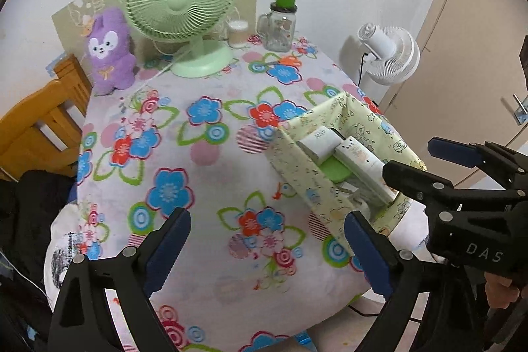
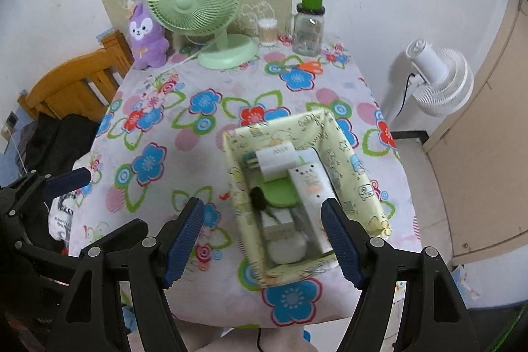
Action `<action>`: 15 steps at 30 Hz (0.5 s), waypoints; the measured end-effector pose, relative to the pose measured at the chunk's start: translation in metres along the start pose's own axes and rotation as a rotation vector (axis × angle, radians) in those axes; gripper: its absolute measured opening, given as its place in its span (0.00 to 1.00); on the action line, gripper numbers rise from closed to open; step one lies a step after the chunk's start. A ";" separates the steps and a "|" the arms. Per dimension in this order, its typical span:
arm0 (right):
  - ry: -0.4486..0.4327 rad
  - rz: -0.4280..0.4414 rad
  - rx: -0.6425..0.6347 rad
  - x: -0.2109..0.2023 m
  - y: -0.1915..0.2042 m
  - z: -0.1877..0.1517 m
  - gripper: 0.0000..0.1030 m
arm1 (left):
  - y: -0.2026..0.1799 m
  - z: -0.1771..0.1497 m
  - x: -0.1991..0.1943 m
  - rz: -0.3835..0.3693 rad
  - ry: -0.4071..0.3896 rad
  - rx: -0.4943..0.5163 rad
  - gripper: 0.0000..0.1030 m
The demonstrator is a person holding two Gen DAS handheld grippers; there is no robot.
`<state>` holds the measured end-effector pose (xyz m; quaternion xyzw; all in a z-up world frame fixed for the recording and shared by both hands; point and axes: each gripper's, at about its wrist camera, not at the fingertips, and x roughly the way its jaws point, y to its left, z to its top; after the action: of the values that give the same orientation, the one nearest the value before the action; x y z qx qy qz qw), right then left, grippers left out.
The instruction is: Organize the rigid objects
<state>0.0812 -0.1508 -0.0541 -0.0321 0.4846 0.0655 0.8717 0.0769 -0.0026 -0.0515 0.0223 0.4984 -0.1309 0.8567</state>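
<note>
Left tongs (image 1: pixel 267 246) gape wide over the flowered bench (image 1: pixel 204 154), nothing between the blue pads, touching nothing. Right tongs (image 2: pixel 264 240) stand apart too, empty, hanging above the near end of the fabric box (image 2: pixel 358 183), which sits at the bench's near right corner.

Inside the box lie a white carton (image 2: pixel 275 162), a tall white pack (image 2: pixel 310 190) with a little face on it, a green lid-like piece (image 2: pixel 280 195) and a round white thing (image 2: pixel 285 248).

Only the right wrist view looks straight down into the box, catching the black brush-like item (image 2: pixel 258 198) by the green piece. The left wrist view sees the box side-on, with the other tongs reaching in from the right. At the back stand a green fan (image 1: pixel 181 5), a purple plush (image 1: pixel 110 50) and a glass jar (image 1: pixel 279 28).
</note>
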 end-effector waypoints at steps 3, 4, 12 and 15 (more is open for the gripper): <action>-0.014 -0.013 0.001 -0.008 0.015 0.000 0.74 | 0.016 -0.003 -0.013 0.002 -0.015 0.001 0.93; -0.020 -0.020 0.001 -0.011 0.020 -0.001 0.74 | 0.020 -0.004 -0.018 0.000 -0.021 0.001 0.93; -0.086 -0.051 0.010 -0.044 0.053 0.003 0.79 | 0.044 0.001 -0.062 0.050 -0.087 0.043 0.94; -0.102 -0.045 0.033 -0.055 0.057 0.008 0.83 | 0.047 0.005 -0.080 0.084 -0.130 0.070 0.97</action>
<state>0.0509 -0.0976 -0.0031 -0.0254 0.4395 0.0395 0.8970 0.0552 0.0579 0.0150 0.0649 0.4356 -0.1133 0.8906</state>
